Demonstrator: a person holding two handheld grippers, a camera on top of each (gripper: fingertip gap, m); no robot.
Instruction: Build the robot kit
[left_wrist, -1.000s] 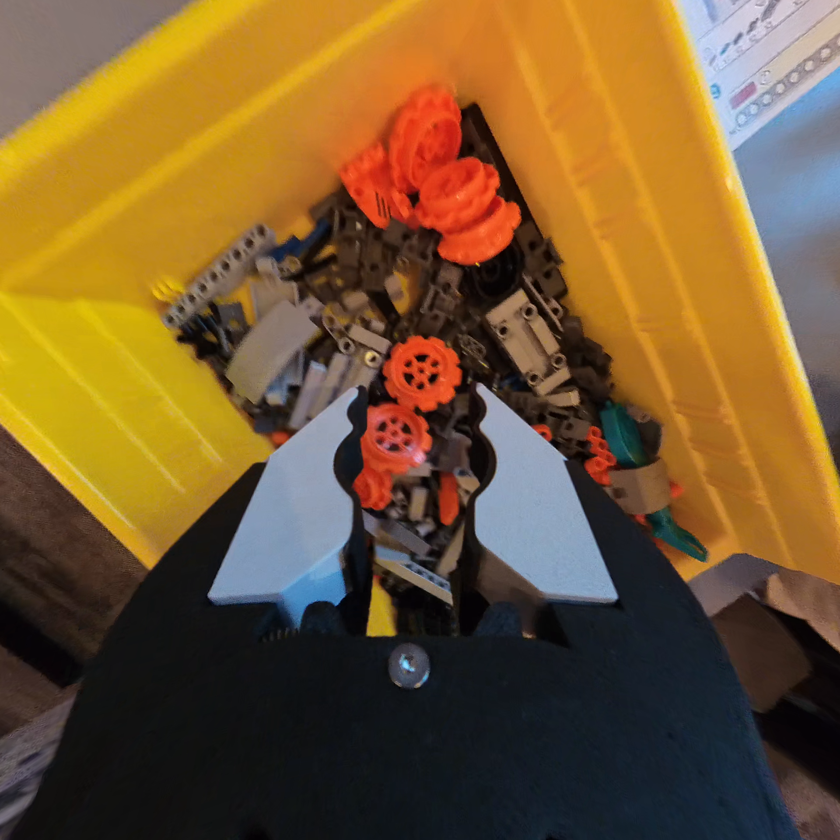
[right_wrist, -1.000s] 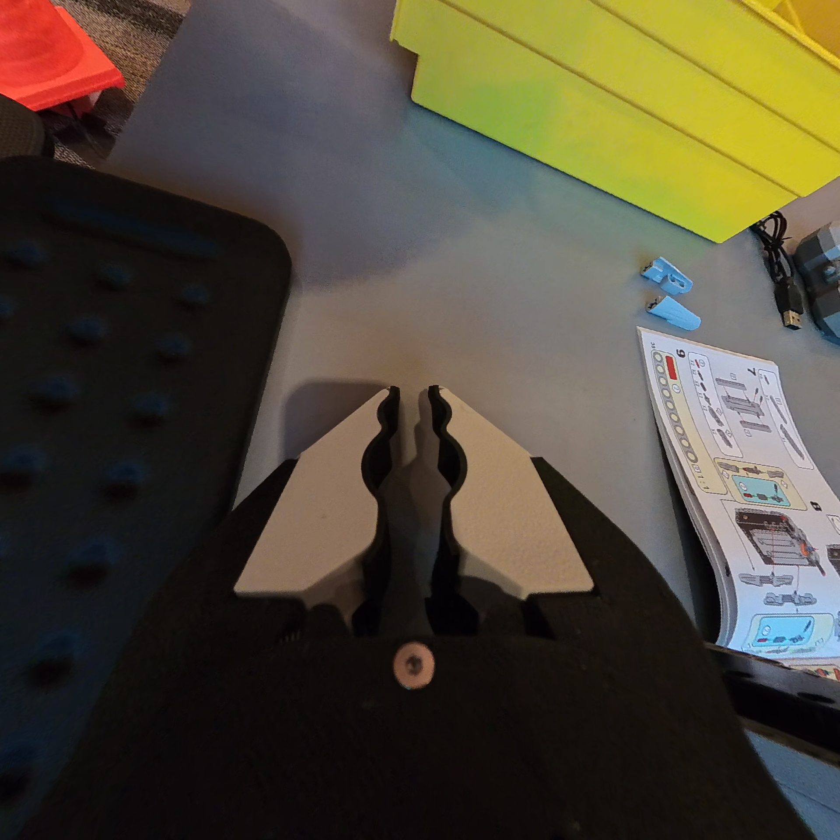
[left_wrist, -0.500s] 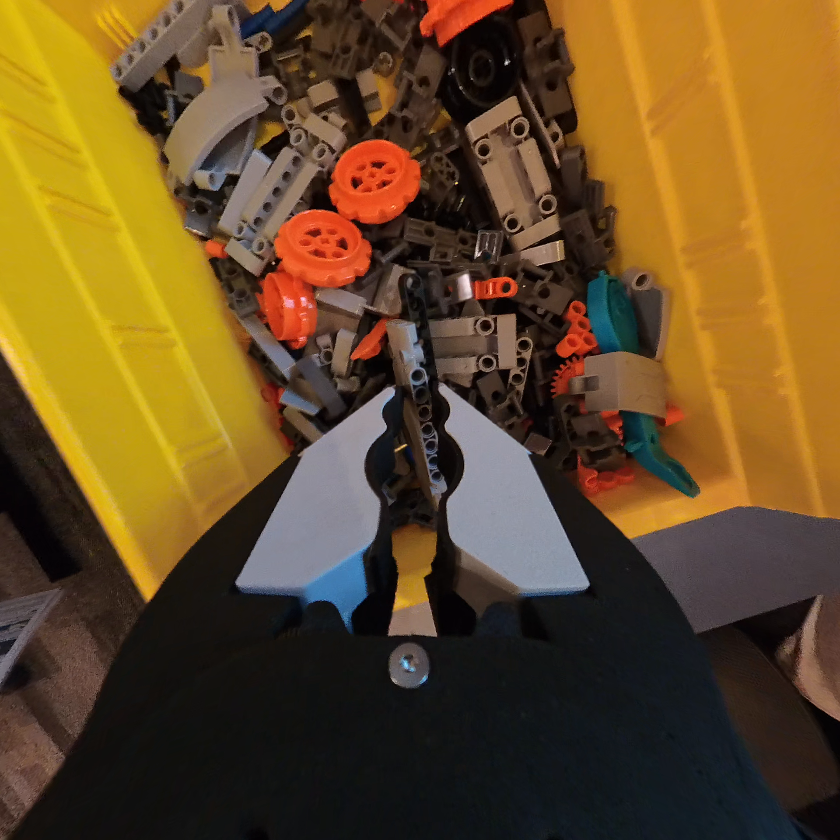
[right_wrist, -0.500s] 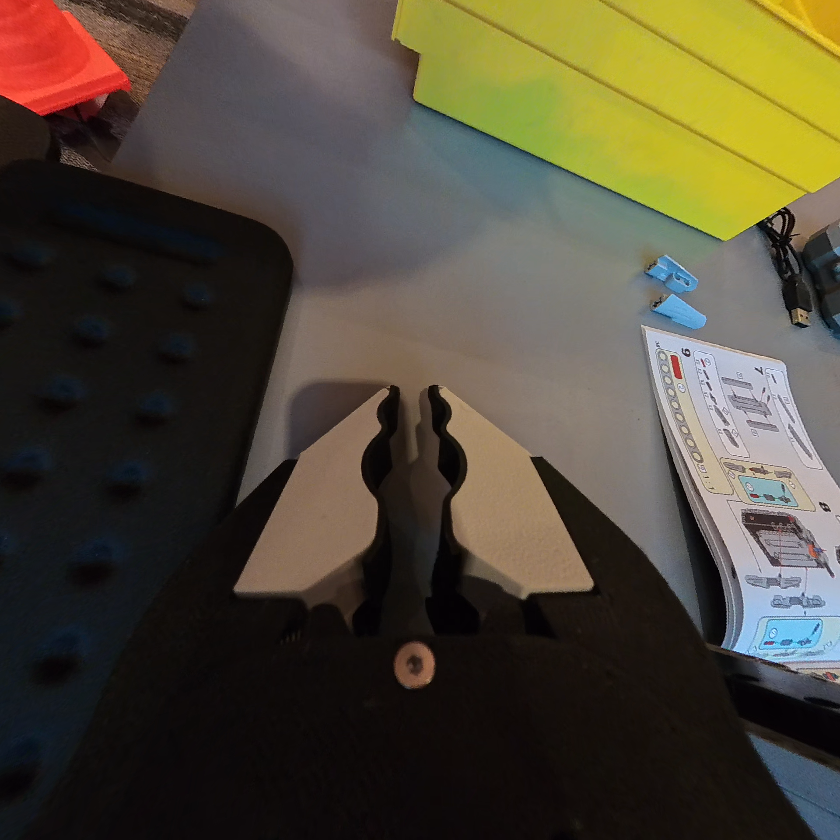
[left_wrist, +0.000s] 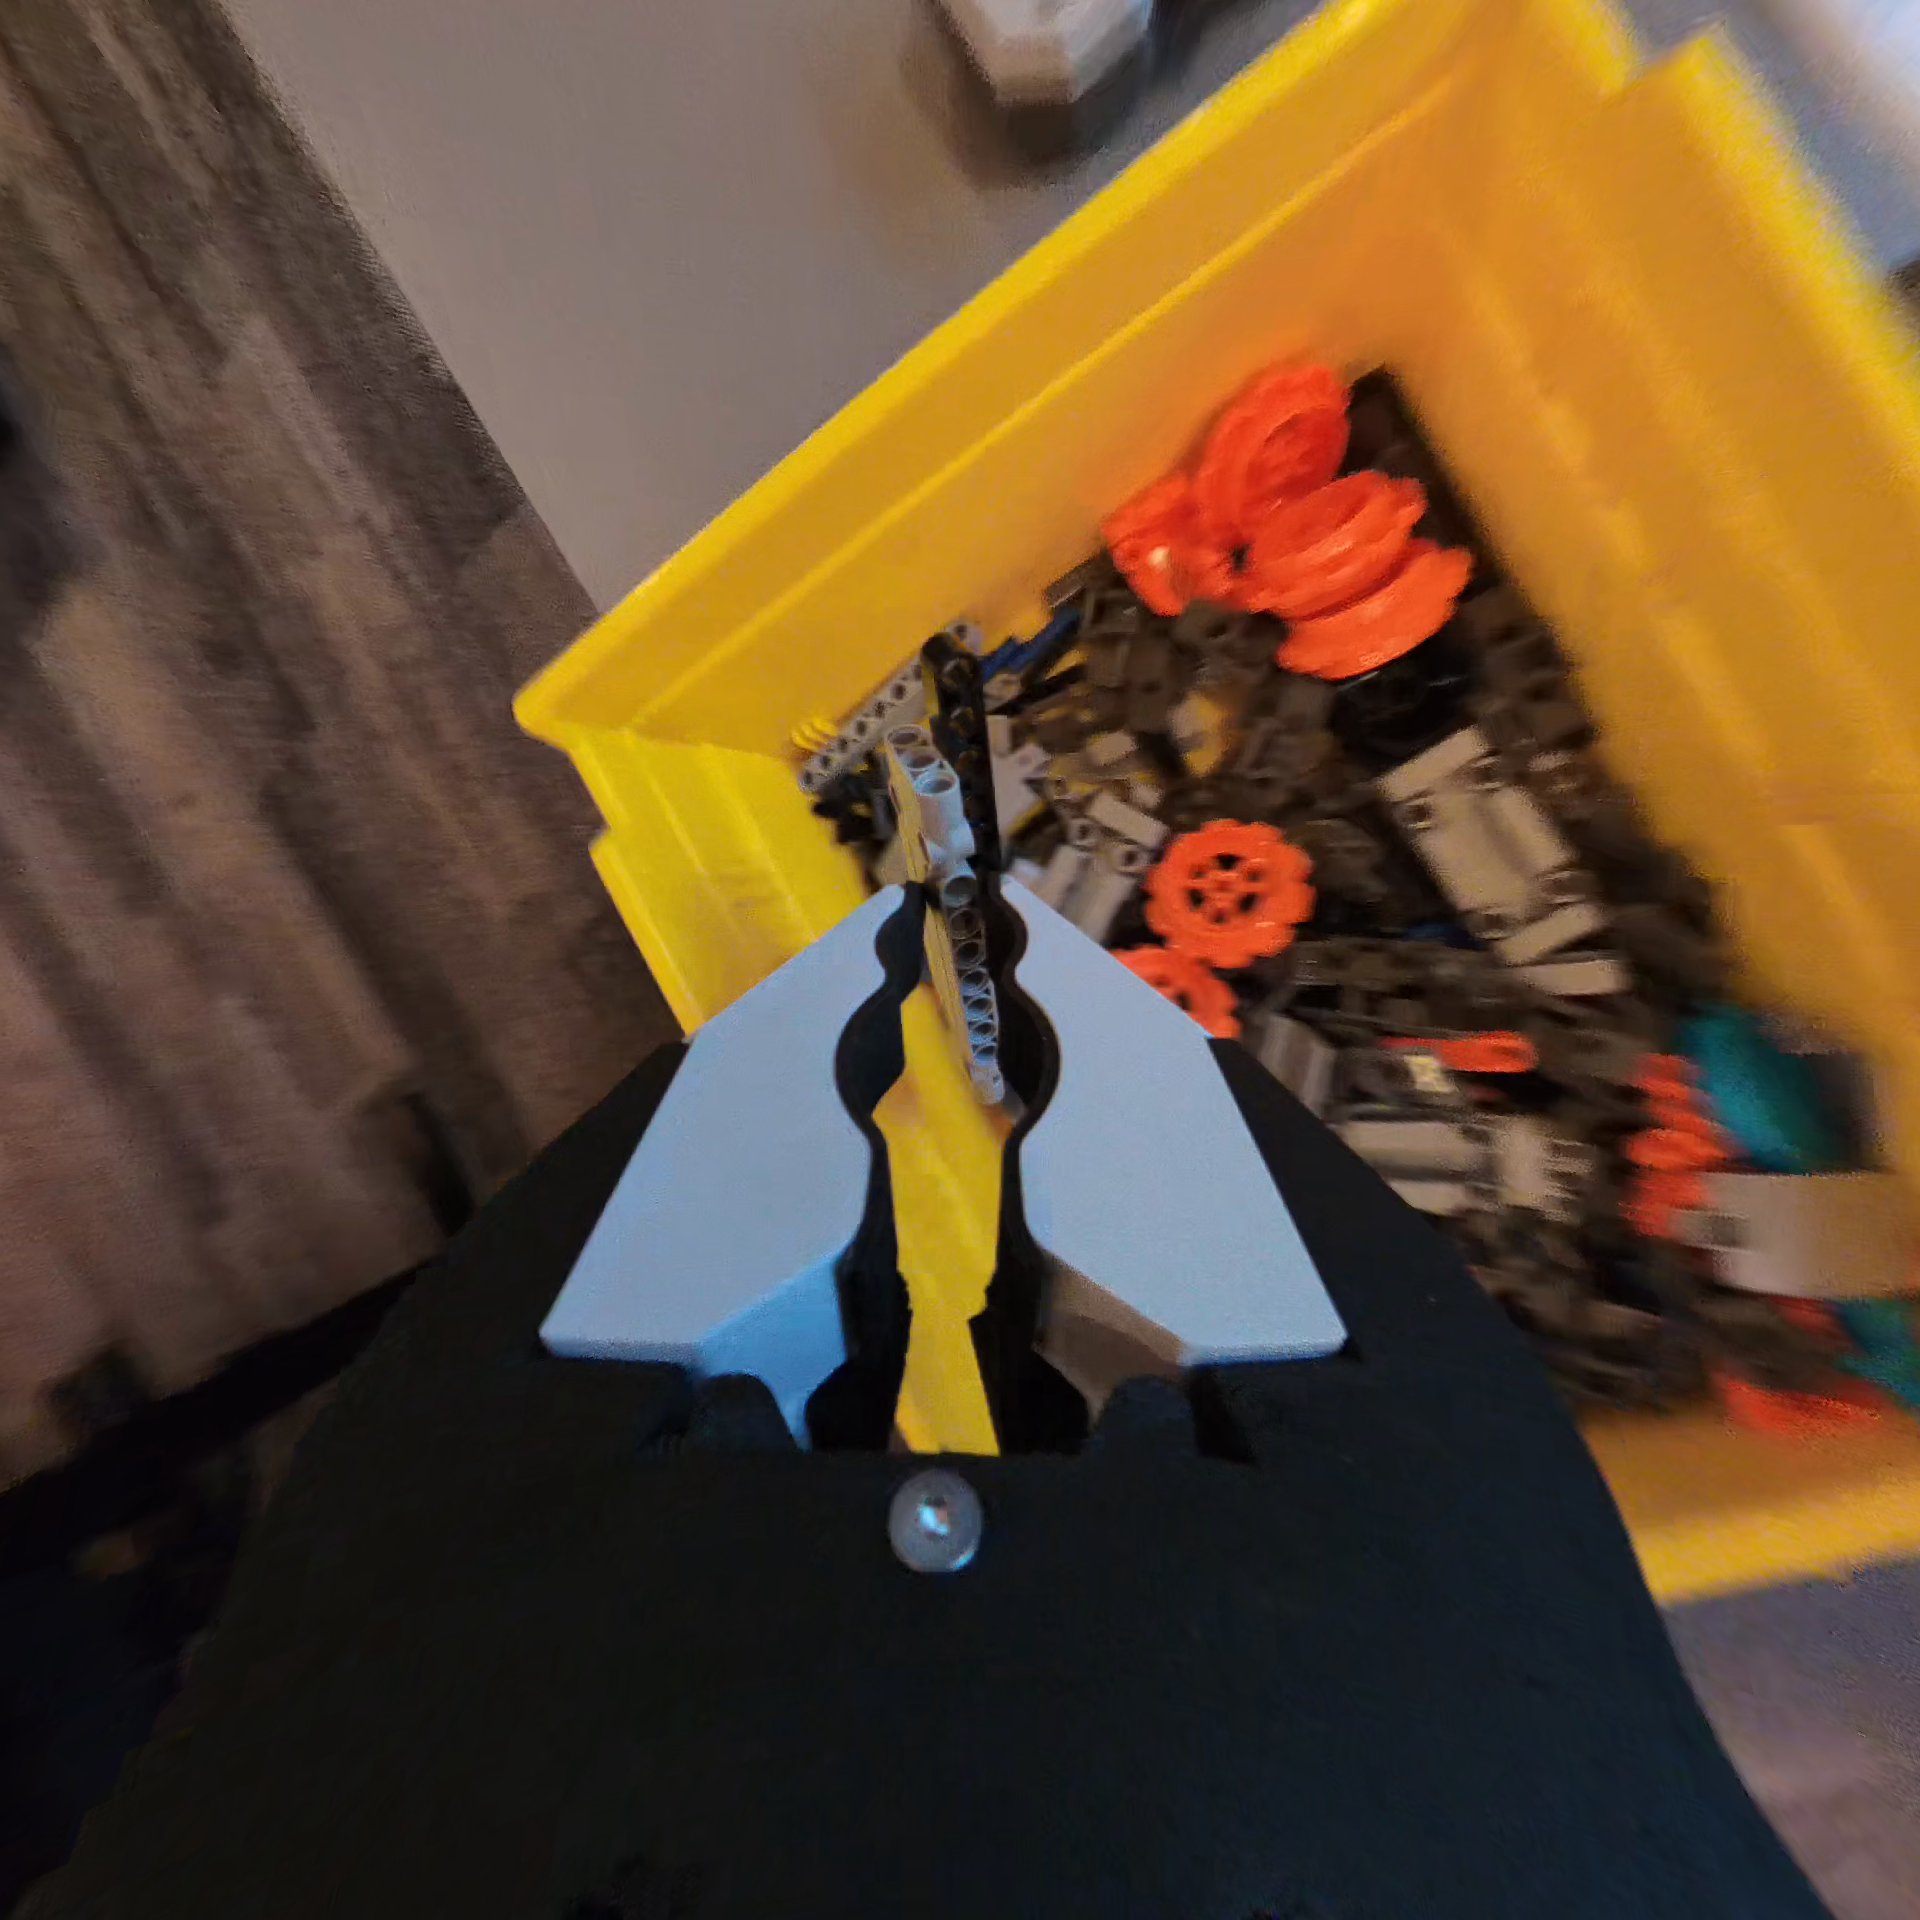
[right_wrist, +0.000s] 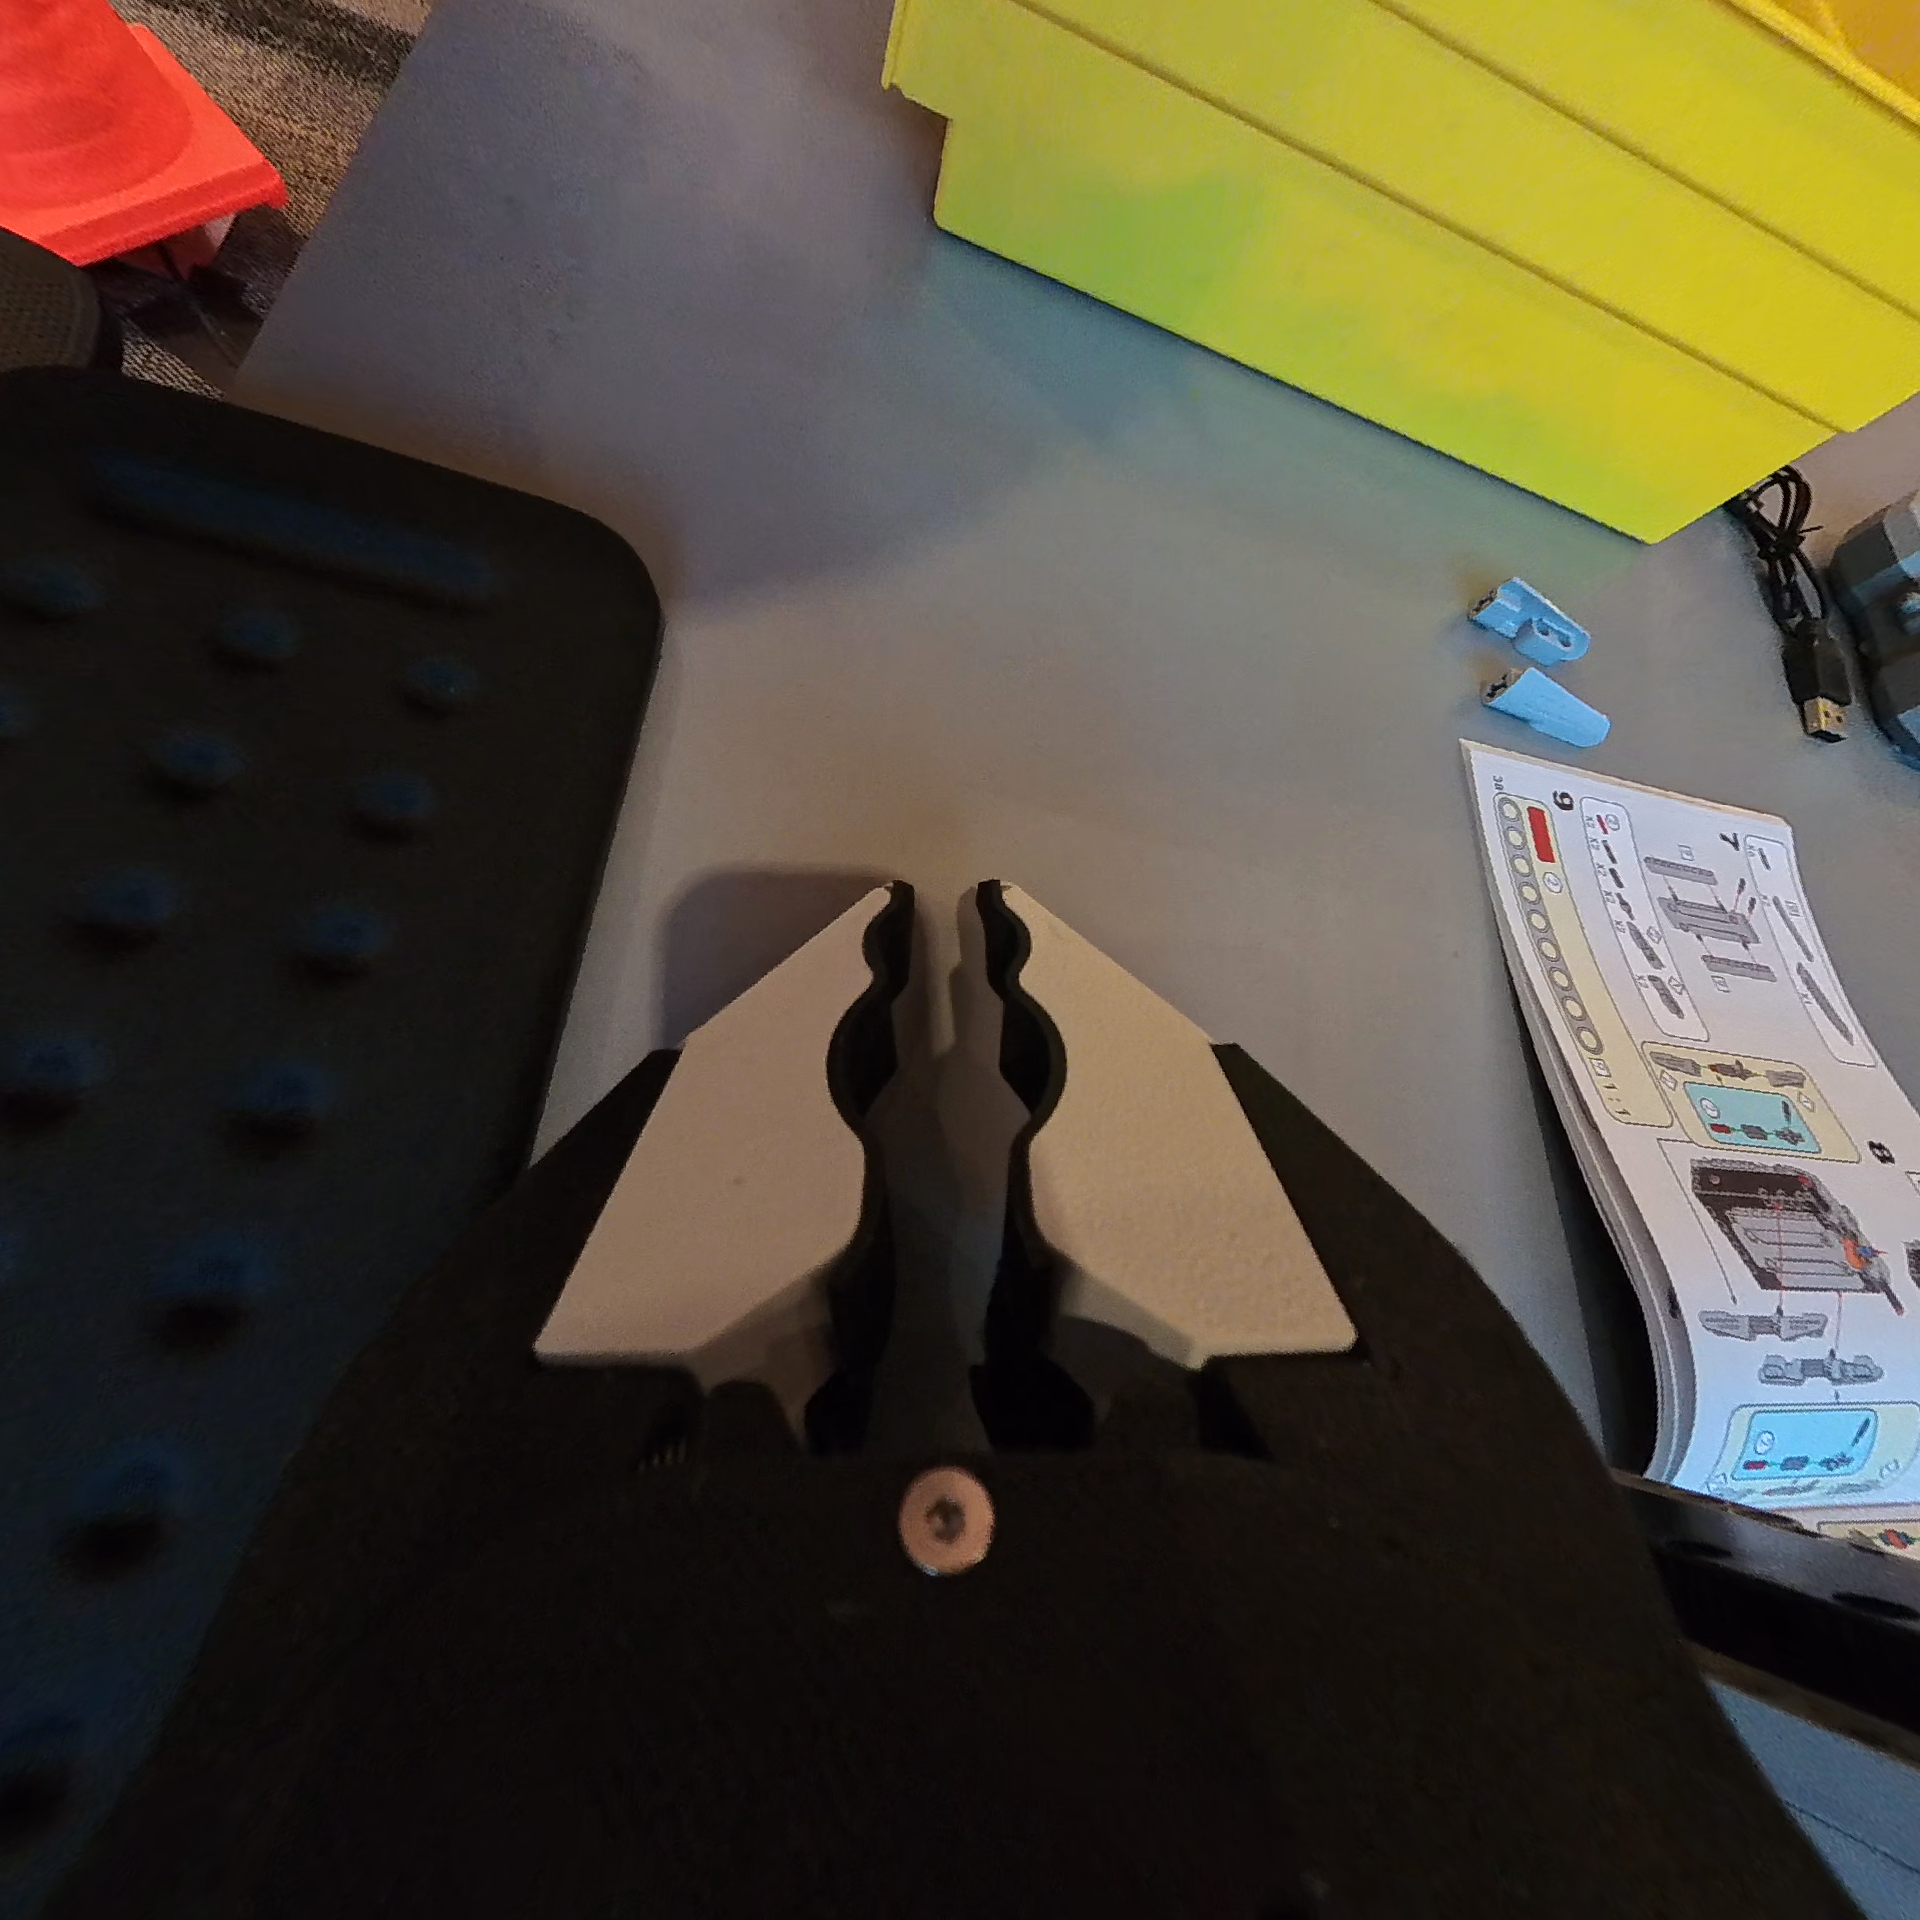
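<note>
Grey holed beam (left_wrist: 961, 914) with black strip pinched in left gripper (left_wrist: 961, 904) over yellow bin (left_wrist: 1039, 436); right gripper (right_wrist: 945, 894) fingers narrowly parted, empty.

Yellow bin (left_wrist: 1039, 436) glossy smooth plastic; bricks (left_wrist: 1455, 831) hard plastic; desk (right_wrist: 1039, 623) matt grey; booklet (right_wrist: 1714, 1091) glossy paper; claw fingers (right_wrist: 748, 1164) matt, grainy.

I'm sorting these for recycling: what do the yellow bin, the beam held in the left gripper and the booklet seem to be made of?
Yellow bin: looks like moulded plastic, smooth and slightly glossy, with ribbed walls.
Grey beam clamped in the left gripper: apparently hard plastic, matte, with a row of round holes.
Booklet: printed paper, its stacked page edges showing and its pages curling; the finish is hard to judge.
</note>
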